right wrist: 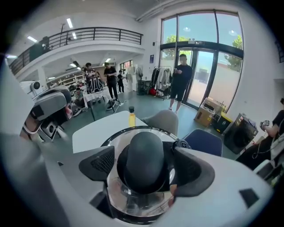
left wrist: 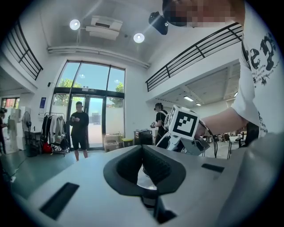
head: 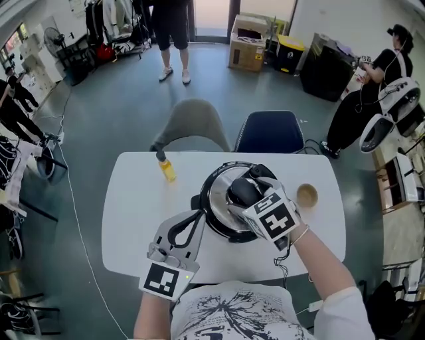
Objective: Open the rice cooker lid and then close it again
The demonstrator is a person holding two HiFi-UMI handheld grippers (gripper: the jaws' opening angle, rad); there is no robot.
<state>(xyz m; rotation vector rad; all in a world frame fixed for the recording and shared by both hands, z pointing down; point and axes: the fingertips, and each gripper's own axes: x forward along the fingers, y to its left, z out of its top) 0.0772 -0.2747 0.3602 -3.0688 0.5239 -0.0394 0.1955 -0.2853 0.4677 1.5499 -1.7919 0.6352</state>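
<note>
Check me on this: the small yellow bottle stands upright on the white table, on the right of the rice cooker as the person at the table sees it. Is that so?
Not quite: the side is wrong. The small yellow bottle does stand upright on the white table, but on the left of the rice cooker as the person at the table sees it. The head view shows this.

Daylight is coming in through the tall glass doors (right wrist: 208, 66) at the far end of the room, and round ceiling lights (left wrist: 74, 24) are glowing overhead. A gray chair (head: 194, 126) and a dark blue chair (head: 269, 131) are standing side by side on the gray floor (head: 119, 113), at the far edge of the white table (head: 133, 219). A cardboard box (head: 248, 43) is sitting far right, and a clothes rack (head: 116, 20) is standing far left.
</note>
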